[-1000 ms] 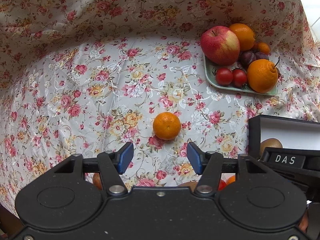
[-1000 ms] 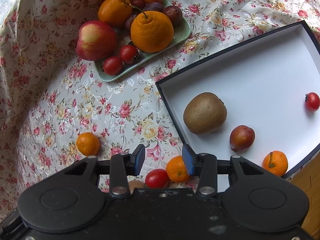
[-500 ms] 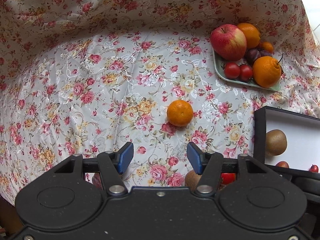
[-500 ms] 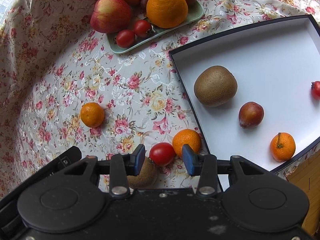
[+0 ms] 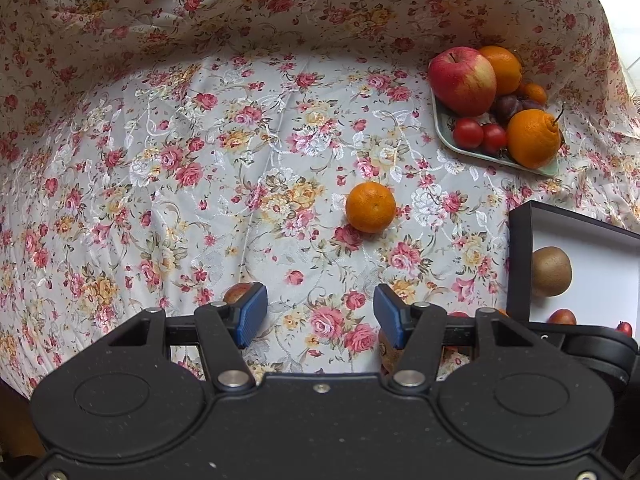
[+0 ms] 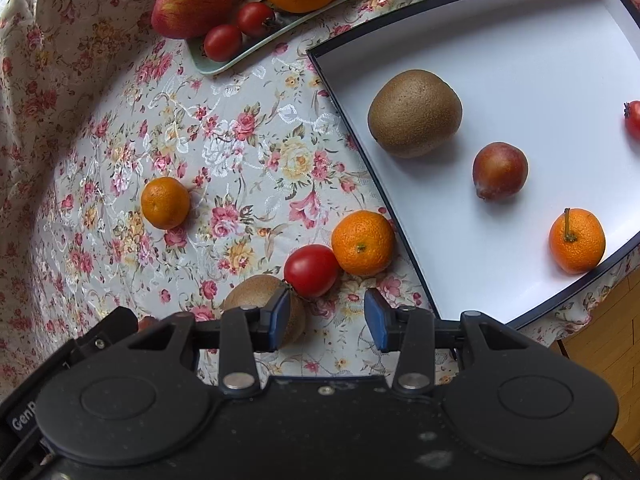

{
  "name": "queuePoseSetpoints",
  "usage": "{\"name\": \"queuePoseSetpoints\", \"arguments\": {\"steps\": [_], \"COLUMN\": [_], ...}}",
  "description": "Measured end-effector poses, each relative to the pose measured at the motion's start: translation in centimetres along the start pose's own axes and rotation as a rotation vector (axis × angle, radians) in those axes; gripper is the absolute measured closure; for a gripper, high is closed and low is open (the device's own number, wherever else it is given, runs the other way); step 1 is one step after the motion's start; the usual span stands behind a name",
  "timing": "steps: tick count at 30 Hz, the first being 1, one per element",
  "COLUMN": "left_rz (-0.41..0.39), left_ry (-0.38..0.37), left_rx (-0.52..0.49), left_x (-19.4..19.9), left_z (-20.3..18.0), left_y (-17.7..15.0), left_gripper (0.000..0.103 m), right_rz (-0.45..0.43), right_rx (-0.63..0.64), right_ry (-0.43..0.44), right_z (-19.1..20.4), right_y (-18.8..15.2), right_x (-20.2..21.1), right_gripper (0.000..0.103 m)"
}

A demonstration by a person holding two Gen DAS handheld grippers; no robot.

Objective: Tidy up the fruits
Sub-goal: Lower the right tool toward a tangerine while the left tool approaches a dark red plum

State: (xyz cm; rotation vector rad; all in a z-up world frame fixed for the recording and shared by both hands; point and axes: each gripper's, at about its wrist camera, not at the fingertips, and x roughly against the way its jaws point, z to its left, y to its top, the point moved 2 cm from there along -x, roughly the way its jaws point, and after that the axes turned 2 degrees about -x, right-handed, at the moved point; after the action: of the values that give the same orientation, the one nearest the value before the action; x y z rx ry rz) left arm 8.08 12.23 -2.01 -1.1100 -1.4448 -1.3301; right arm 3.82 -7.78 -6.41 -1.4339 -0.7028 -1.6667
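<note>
Both tools are seen pointing steeply down at a bench covered by a floral cloth (image 5: 200, 168). The left hand-held gripper (image 5: 316, 316) is held with its blue pads apart and nothing between them; only cloth is seen in the gap. A lone mandarin (image 5: 371, 207) lies on the cloth farther ahead, and a reddish fruit (image 5: 236, 293) is partly hidden behind the left pad.

The right hand-held gripper (image 6: 327, 320) is likewise spread and empty. Just beyond its pads a red tomato (image 6: 311, 270) is seen touching a second mandarin (image 6: 363, 242), with a brown kiwi (image 6: 256, 296) partly behind the left pad. To the right, a black-rimmed white box (image 6: 540, 40) is seen holding a kiwi (image 6: 415, 113), a dark red fruit (image 6: 500, 171), a stemmed mandarin (image 6: 576, 240) and a small red fruit at the edge. At the far left, a green tray (image 6: 224, 65) is loaded with an apple (image 6: 191, 1), tomatoes and oranges.
</note>
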Motion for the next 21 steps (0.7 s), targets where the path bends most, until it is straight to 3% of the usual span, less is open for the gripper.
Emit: {"name": "queuePoseSetpoints", "arguments": {"steps": [10, 21], "left_rz": [0.008, 0.006], "left_ry": [-0.008, -0.008], "left_rx": [0.023, 0.033], "left_x": [-0.2, -0.1], "left_z": [0.4, 0.9], "left_y": [0.6, 0.7], "left_gripper": [0.041, 0.041], "right_rz": [-0.038, -0.103], "right_rx": [-0.114, -0.072], "right_ry": [0.029, 0.119], "right_z": [-0.4, 1.2], "right_y": [1.7, 2.2], "right_x": [-1.1, -1.2], "right_gripper": [0.057, 0.057]}}
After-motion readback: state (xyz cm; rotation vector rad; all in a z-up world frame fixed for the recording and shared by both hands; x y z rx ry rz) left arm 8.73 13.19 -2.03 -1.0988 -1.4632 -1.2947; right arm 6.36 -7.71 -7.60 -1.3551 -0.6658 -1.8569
